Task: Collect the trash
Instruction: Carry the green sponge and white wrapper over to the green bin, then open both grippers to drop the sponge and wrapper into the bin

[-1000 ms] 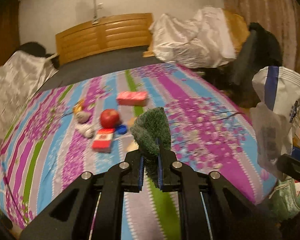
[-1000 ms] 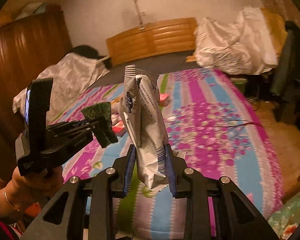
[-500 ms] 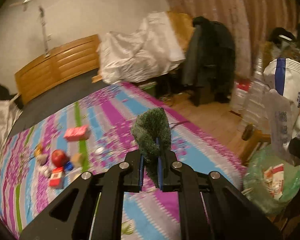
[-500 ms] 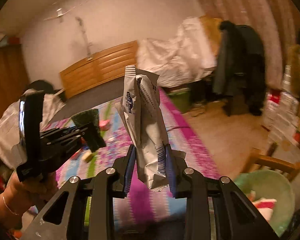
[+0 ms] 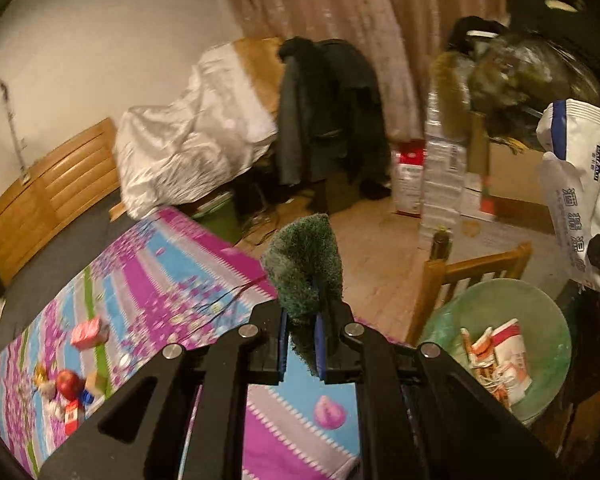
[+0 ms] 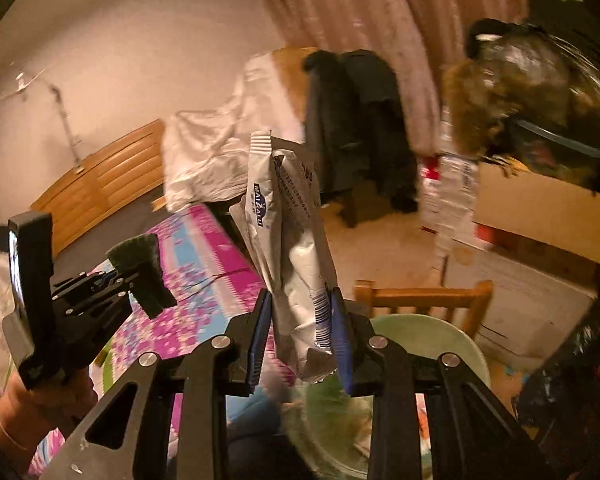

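My left gripper (image 5: 301, 346) is shut on a green scouring pad (image 5: 306, 268), which stands up from its jaws above the bed's edge; the same left gripper (image 6: 138, 284) and pad (image 6: 140, 258) show at the left of the right wrist view. My right gripper (image 6: 300, 338) is shut on a white and blue snack bag (image 6: 290, 248), held upright; that bag (image 5: 576, 196) appears at the right edge of the left wrist view. A green-lined trash bin (image 5: 548, 320) with wrappers inside sits on the floor low right, and the bin (image 6: 420, 336) lies just beyond my right fingers.
The bed with its striped floral sheet (image 5: 172, 280) still carries a red apple (image 5: 69, 383), a pink box (image 5: 88, 332) and small bits. A wooden chair (image 5: 472, 276) stands behind the bin. Cardboard boxes (image 6: 540, 216), a dark coat (image 5: 324, 108) and curtains fill the far side.
Both grippers have swung right, away from the bed toward the floor beside it, each keeping its grip. The bin and chair have come into view and grown nearer.
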Demonstrator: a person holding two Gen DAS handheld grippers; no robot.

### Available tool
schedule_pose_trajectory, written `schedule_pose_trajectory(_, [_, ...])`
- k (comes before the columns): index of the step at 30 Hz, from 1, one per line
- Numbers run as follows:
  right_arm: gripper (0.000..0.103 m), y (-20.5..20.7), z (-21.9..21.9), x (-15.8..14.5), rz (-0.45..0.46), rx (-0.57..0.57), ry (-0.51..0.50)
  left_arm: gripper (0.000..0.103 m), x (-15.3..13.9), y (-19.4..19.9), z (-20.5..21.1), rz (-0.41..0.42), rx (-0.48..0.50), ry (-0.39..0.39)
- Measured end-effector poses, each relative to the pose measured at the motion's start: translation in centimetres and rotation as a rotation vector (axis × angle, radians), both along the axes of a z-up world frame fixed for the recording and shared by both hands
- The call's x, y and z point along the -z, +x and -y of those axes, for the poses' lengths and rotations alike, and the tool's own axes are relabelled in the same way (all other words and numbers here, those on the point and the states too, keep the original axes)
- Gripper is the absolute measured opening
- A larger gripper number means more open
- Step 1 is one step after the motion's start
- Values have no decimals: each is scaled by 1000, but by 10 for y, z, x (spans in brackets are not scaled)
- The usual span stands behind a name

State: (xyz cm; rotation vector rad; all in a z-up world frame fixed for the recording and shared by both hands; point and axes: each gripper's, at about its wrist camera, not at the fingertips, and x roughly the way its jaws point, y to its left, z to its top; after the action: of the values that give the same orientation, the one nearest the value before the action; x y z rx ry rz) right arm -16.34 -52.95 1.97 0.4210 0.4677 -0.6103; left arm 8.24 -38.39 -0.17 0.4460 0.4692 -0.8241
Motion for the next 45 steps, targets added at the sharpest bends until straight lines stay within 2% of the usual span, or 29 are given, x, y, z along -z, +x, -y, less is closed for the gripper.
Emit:
schedule_pose_trajectory(4, [31,-21,17,10,-61,84,-22,9,7,-17,27,6,60,21])
schedule_pose_trajectory(10, [31,-36,45,26,-96,158,27,9,22,-45,70,12,164,74])
schedule_pose_trajectory(19, [31,-54,75,59,-161,236,107,9,40,-65,106,-20,241,122])
schedule_pose_trajectory(27, [31,-59,84,75,-152,229,171,9,55,-69,122,-119,346,164])
schedule_pose_trajectory(31, [32,-58,87,80,-136,212,203,9,59,-66,125,-224,422,141])
schedule_pose_trajectory(33, [38,-54,89,87,-147,174,224,18,62,-63,127,-312,498,124])
schedule_pose_trajectory(34, [49,-53,90,91,-155,173,226,29,64,-62,128,-348,524,128])
schedule_pose_trajectory(35, [54,-53,91,93,-159,188,224,54,67,-61,129,-360,523,131])
schedule_pose_trajectory(36, [54,-54,91,96,-153,198,231,60,68,-60,128,-353,514,121])
schedule_pose_trajectory(40, [54,-61,97,101,-135,225,248,60,72,-57,125,-405,522,113])
schedule_pose_trajectory(45, [54,-66,98,99,-120,238,240,60,72,-58,122,-379,497,119])
